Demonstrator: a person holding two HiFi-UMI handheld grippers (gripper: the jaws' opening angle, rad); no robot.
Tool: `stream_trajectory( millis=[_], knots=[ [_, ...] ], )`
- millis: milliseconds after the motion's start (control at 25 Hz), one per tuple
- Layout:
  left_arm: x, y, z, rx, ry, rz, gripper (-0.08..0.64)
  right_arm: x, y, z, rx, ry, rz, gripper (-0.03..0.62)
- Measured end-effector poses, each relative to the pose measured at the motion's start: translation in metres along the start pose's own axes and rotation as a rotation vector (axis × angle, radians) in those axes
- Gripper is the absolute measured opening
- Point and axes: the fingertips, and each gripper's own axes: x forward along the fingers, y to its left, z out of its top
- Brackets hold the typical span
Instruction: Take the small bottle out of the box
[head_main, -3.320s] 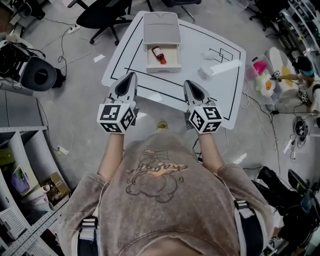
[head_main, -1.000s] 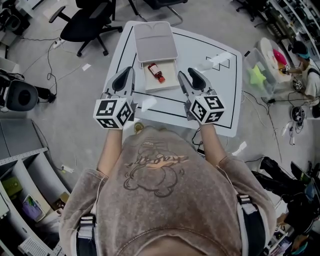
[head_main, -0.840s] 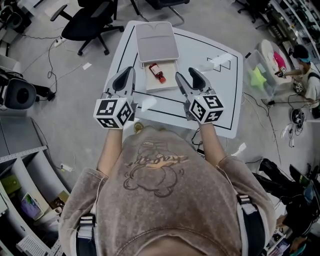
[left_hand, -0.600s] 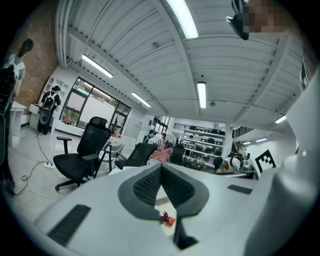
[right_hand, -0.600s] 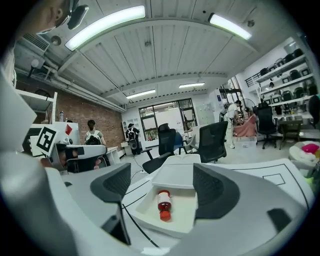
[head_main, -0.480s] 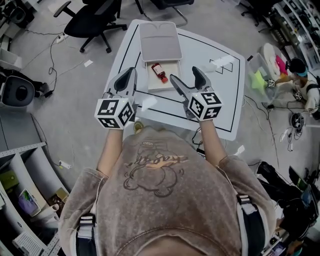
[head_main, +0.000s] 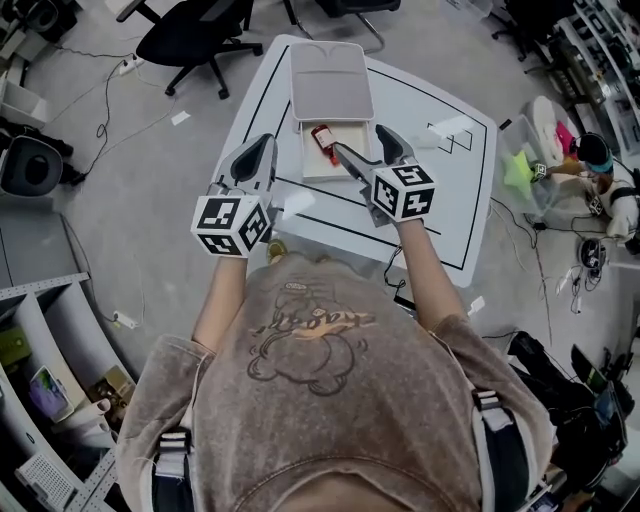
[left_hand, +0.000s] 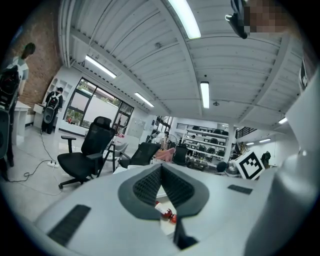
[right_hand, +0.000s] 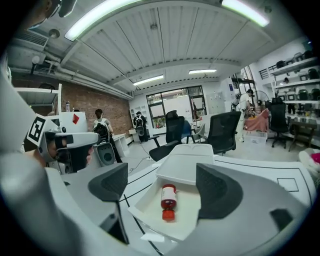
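One bottle (head_main: 322, 137) is seen in one box (head_main: 331, 82), upper middle. Left gripper (head_main: 263, 146) is closed; right gripper (head_main: 361, 143) has just been opened, empty.

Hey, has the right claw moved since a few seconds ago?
Yes. The right claw has moved forward from the near edge of the white table to the open white box; its jaws have just been opening, empty, the small red bottle ahead.

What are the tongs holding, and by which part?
Nothing. Right tongs have just been opening, empty; small bottle lies untouched in box. Left tongs shut, empty.
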Motion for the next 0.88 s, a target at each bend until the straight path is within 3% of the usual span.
stream_trajectory(
  millis=[520,880],
  knots=[
    [-0.006,0.012,0.001,-0.001,0.001,0.02,0.002,0.074,0.003,-0.05,-0.092,0.307,0.071,0.385],
    [-0.009,0.025,-0.002,-0.005,0.012,0.03,0.002,0.106,-0.007,-0.084,-0.117,0.473,0.034,0.36]
  ],
)
